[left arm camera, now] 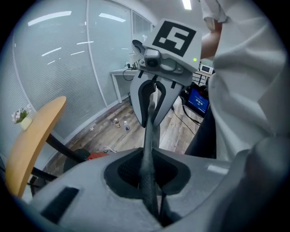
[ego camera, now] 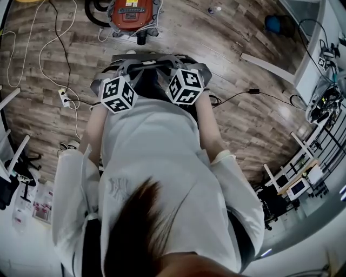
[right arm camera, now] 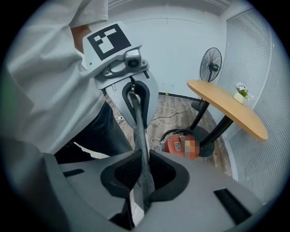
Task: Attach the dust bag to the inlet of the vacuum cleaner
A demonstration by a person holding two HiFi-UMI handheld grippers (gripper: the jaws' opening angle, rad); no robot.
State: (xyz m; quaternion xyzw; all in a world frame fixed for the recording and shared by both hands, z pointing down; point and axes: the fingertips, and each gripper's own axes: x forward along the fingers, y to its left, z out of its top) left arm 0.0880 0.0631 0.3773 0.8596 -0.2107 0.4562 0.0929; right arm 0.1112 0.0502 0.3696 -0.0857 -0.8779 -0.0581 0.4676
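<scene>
The dust bag shows as a thin dark grey edge (left arm camera: 148, 149) stretched taut between my two grippers. In the left gripper view my left gripper (left arm camera: 149, 181) is shut on one end of it, and the right gripper (left arm camera: 152, 115) faces me at the other end. In the right gripper view my right gripper (right arm camera: 144, 181) is shut on the same edge (right arm camera: 140, 145), with the left gripper (right arm camera: 136, 113) opposite. The orange vacuum cleaner (right arm camera: 181, 145) sits on the floor beyond. From the head view both grippers, left (ego camera: 127, 67) and right (ego camera: 175, 65), hang close together, well short of the vacuum cleaner (ego camera: 133, 15).
A round wooden table (right arm camera: 226, 106) on a black pedestal stands by the vacuum cleaner, with a standing fan (right arm camera: 210, 63) behind it. White cables (ego camera: 51, 48) and a power strip (ego camera: 64, 97) lie on the wood floor. Shelving and equipment (ego camera: 319, 103) crowd the right side.
</scene>
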